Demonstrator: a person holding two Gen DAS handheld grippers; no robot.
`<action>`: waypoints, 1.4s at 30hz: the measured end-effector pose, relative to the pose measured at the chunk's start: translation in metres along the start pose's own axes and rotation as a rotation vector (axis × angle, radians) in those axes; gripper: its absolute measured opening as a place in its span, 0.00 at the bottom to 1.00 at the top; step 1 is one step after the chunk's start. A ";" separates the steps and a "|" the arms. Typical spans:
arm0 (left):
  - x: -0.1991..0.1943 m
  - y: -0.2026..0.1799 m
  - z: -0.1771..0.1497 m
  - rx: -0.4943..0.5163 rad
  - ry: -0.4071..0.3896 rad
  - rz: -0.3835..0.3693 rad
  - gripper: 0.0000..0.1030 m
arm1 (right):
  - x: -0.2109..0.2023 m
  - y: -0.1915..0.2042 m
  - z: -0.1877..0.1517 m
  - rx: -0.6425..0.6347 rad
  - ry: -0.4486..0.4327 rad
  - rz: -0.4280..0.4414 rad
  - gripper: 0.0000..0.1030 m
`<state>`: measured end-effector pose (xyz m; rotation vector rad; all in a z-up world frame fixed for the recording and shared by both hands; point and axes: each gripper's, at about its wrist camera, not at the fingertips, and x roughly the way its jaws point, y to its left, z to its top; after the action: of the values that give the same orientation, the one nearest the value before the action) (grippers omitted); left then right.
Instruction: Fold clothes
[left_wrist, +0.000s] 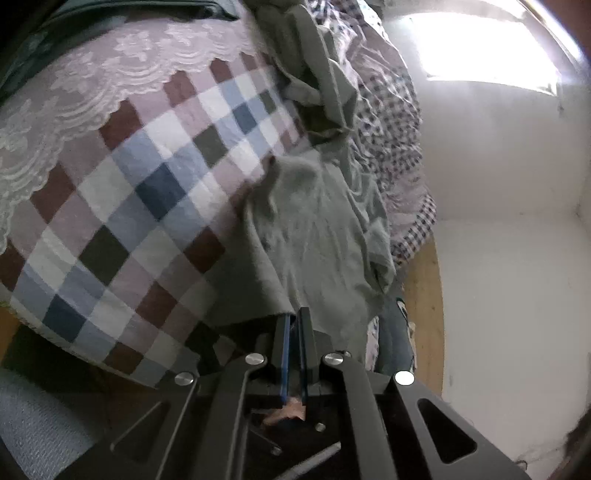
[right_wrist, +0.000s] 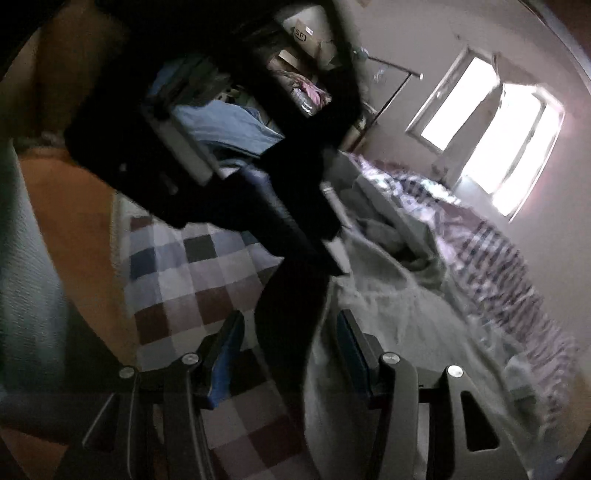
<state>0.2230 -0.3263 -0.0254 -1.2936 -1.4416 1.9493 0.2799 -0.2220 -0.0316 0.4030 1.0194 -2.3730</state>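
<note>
The left hand-held gripper (left_wrist: 294, 321) is pointing down toward the bed, its blue-padded jaws clenched together on the near hem of the grey-green garment (left_wrist: 314, 236). The cloth's edge is disappearing between the pads at the 6 o'clock side of the left wrist view.

The right hand-held gripper (right_wrist: 288, 343) is tilting over the same bed with its jaws standing apart, released, gripping nothing. The pale edge of the garment (right_wrist: 399, 317) is running in beside its finger on the 3 o'clock side, and whether it is touching that pad is unclear through the blur. The dark body of the other gripper is crossing this view from 11 o'clock toward the centre.

The garment is lying on the bed, stretching from the left jaws up toward 12 o'clock, where it is bunching into crumpled folds. It is looking soft, matte and creased.

Under it the checkered quilt (left_wrist: 147, 206) is showing blue, brown, white and grey diamonds, with a scalloped lace cover (left_wrist: 85, 85) at 10 o'clock. A small-checked blanket (left_wrist: 391, 122) is lying rumpled at 1 o'clock.
</note>
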 end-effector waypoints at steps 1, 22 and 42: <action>-0.001 -0.001 0.000 0.004 0.002 -0.008 0.02 | 0.002 0.002 0.000 -0.013 -0.005 -0.022 0.53; -0.008 0.004 0.007 0.011 -0.103 0.173 0.58 | 0.016 -0.009 0.003 0.050 0.000 -0.022 0.05; -0.010 -0.009 0.005 0.118 -0.087 0.164 0.01 | -0.006 -0.016 -0.002 0.028 0.035 -0.078 0.59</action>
<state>0.2221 -0.3332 -0.0128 -1.3247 -1.2730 2.1868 0.2758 -0.2094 -0.0214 0.4239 1.0362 -2.4598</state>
